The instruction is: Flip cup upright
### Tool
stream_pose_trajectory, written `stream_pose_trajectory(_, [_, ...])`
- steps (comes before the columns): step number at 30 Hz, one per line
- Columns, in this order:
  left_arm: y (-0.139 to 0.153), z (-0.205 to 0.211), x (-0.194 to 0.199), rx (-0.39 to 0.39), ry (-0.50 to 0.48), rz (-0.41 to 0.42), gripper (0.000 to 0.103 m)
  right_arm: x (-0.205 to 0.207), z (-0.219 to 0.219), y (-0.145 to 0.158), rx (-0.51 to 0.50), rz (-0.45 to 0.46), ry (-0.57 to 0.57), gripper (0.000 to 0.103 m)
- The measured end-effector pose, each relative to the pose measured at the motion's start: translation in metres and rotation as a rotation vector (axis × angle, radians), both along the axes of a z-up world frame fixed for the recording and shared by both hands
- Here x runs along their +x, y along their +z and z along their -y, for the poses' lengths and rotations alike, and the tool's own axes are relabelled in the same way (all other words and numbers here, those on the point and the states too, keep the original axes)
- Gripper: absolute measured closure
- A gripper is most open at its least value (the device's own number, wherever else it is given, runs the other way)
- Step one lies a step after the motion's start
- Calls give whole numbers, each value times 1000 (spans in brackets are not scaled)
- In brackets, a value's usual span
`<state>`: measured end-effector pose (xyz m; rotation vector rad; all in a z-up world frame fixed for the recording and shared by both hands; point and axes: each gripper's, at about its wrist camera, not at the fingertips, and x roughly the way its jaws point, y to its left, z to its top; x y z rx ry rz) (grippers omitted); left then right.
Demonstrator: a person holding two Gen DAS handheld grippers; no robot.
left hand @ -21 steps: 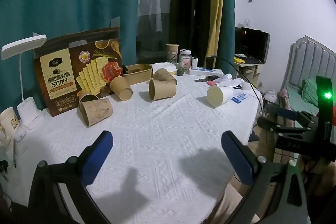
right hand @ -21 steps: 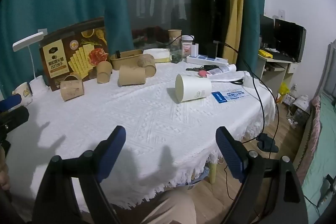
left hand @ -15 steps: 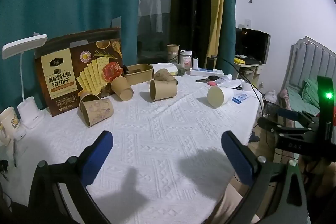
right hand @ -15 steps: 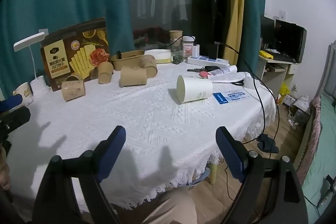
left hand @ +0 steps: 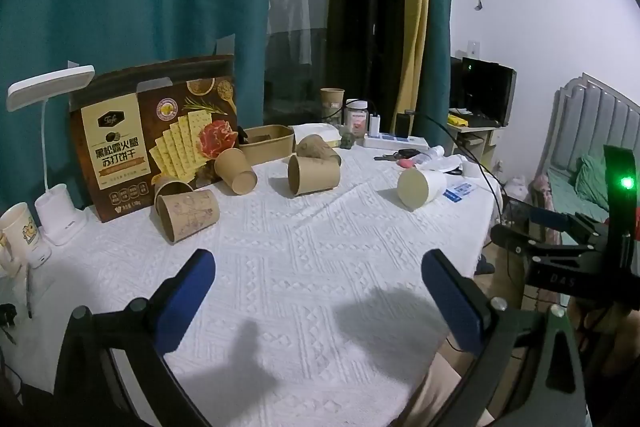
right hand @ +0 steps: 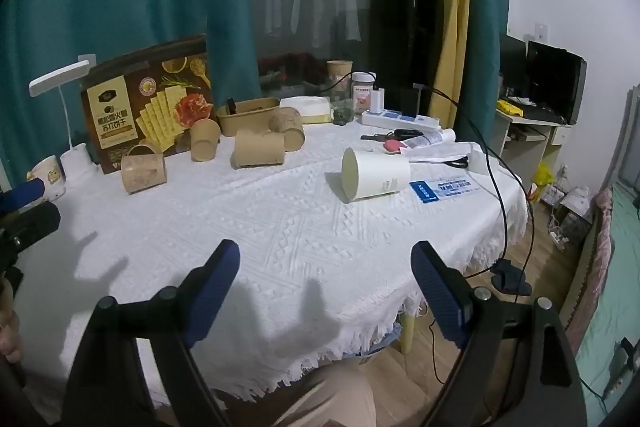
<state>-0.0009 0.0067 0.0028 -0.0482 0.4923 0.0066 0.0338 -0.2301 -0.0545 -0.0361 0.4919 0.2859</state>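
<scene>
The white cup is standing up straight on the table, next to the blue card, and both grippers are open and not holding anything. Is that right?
Not quite. The white cup isn't standing up: the right wrist view shows it lying on its side on the table. The rest is right: it's next to the blue card, and the left gripper and right gripper are open, holding nothing.

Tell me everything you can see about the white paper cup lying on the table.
The white paper cup lies on its side on the white tablecloth, apart from the brown cups. It looks like plain matte paper, with faint small print near one end. The round, cream-coloured end faces the cameras; whether that is the base or the mouth is unclear. Its far end points toward a blue and white card. Neither gripper touches it.
</scene>
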Motion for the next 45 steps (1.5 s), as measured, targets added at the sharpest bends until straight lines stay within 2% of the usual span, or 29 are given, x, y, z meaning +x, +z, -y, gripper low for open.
stream_pose_trajectory(45, [11, -3, -1, 0, 4, 11, 0, 3, 0, 2, 8, 8, -1, 17])
